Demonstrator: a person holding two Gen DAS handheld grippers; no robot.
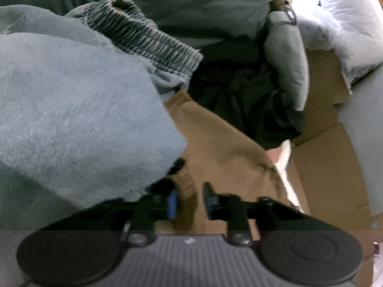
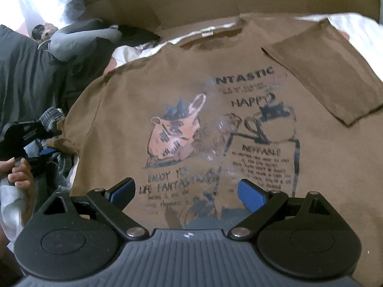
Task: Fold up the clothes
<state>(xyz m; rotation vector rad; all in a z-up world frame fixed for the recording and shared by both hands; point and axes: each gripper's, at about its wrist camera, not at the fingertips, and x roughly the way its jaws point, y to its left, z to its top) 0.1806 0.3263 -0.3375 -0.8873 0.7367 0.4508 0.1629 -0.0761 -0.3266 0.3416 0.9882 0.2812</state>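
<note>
A brown printed T-shirt (image 2: pixel 119 110) lies front up and spread across cardboard, its right sleeve (image 2: pixel 330 79) folded in over the chest. My right gripper (image 2: pixel 188 189) hovers open over the shirt's lower print, nothing between its blue pads. My left gripper (image 1: pixel 190 198) is shut on a strip of the brown T-shirt (image 1: pixel 215 131). In the right wrist view the left gripper (image 2: pixel 26 131) sits at the shirt's left sleeve tip, which is pulled out toward it.
A grey fleece garment (image 1: pixel 71 107) and a ribbed denim waistband (image 1: pixel 143 38) crowd the left side. Dark clothes (image 1: pixel 239 95) pile behind the shirt. A cardboard sheet (image 1: pixel 323 167) lies underneath, and a white plastic bag (image 1: pixel 335 19) sits far right. A person's hand (image 2: pixel 19 172) holds the left tool.
</note>
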